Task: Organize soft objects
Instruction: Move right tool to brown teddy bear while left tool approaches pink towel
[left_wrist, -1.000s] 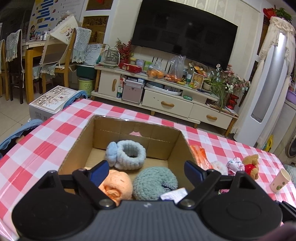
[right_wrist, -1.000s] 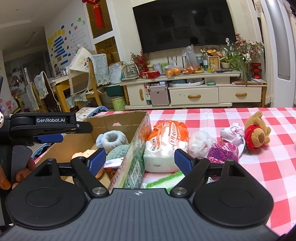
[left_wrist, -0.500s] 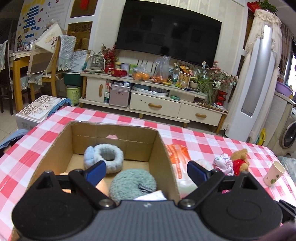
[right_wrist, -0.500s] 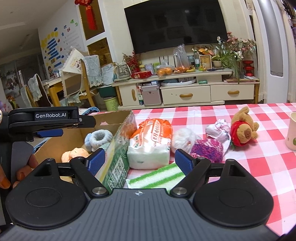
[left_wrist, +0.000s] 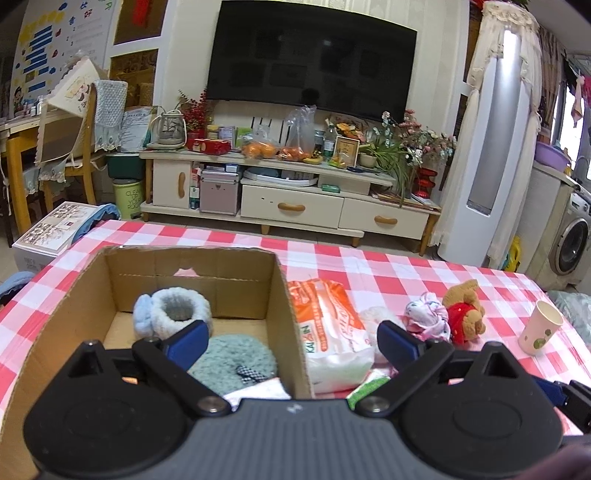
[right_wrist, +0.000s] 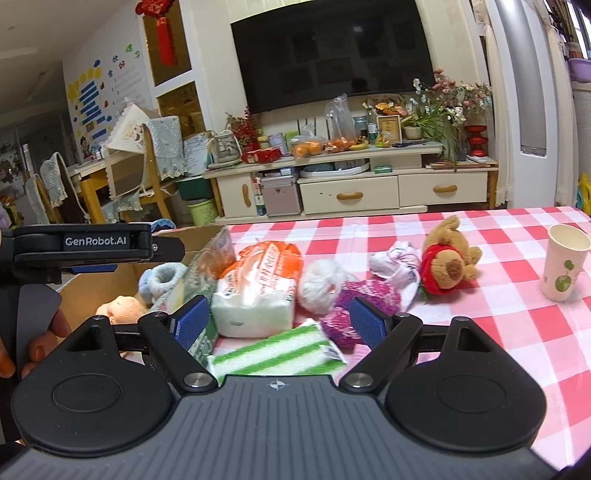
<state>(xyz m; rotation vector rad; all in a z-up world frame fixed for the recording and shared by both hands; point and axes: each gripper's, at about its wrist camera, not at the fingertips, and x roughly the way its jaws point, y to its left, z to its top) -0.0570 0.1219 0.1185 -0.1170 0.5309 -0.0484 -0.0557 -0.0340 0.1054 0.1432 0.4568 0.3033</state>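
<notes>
Soft objects, partly sorted. Left wrist view: open brown cardboard box (left_wrist: 92, 291) on the red-and-white checked tablecloth (left_wrist: 406, 269), holding a pale blue fuzzy ring (left_wrist: 177, 312) and a teal knitted pad (left_wrist: 232, 363). Just outside its right wall lies an orange-and-white plastic tissue pack (left_wrist: 328, 332), long axis running away from the camera. Left gripper (left_wrist: 291, 338): jaws spread wide, empty, straddling the box wall.

Right wrist view: still loose on the cloth are a green-striped sponge cloth (right_wrist: 277, 350), long axis across the frame, a white pompom (right_wrist: 319, 286), a purple knitted bundle (right_wrist: 364, 293), a white knotted cloth (right_wrist: 397, 264) and a brown bear in red (right_wrist: 448, 258) lying on its side. Right gripper (right_wrist: 279, 319): jaws apart, empty, above the sponge cloth. Judged roughly a third done.
</notes>
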